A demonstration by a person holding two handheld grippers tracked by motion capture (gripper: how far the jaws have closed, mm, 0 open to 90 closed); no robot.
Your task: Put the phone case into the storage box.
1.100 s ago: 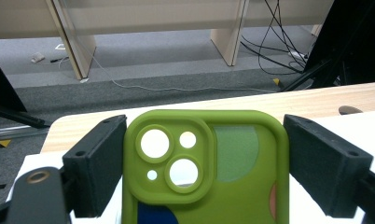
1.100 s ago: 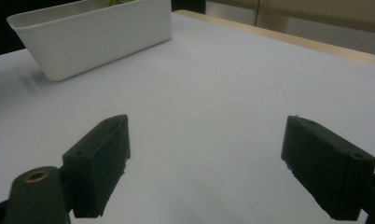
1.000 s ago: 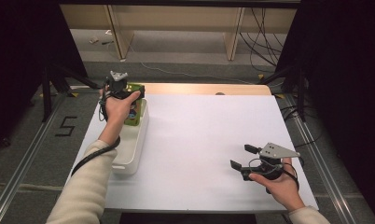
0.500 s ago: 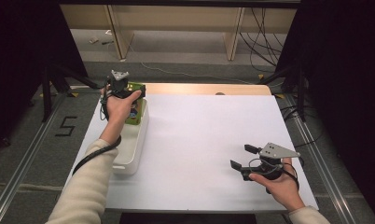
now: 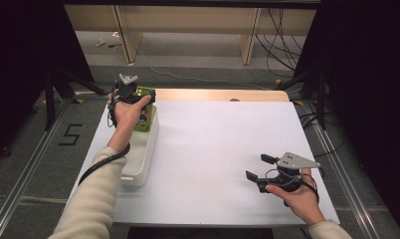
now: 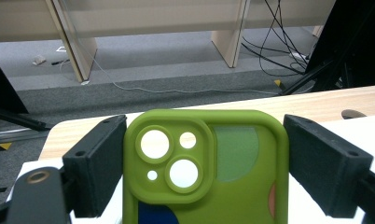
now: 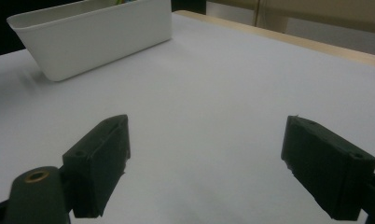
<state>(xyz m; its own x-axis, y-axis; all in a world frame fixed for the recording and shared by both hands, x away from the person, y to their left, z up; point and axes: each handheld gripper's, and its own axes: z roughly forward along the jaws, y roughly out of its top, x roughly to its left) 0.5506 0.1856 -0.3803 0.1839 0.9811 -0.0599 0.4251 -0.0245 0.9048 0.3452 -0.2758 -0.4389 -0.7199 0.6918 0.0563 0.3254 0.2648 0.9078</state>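
A green phone case (image 6: 209, 172) with camera cut-outs stands upright between the jaws of my left gripper (image 6: 204, 154), which press on both its sides. In the high view, that left gripper (image 5: 131, 97) holds the green case (image 5: 145, 92) over the far end of a long white bin (image 5: 143, 159) at the table's left. My right gripper (image 5: 260, 168) rests low over the white table near the front right, jaws wide apart. Nothing lies between the jaws of this right gripper (image 7: 206, 154), and the white bin (image 7: 97, 37) stands far off.
The white table sheet (image 5: 218, 144) spreads between the bin and the right gripper. A wooden strip (image 5: 218, 94) runs along the far edge. Beyond it lie grey floor, wooden legs and cables (image 5: 282, 30). Black stands flank both sides.
The left gripper with the green case has shifted slightly up and away over the bin's far end. The right gripper has stayed where it was.
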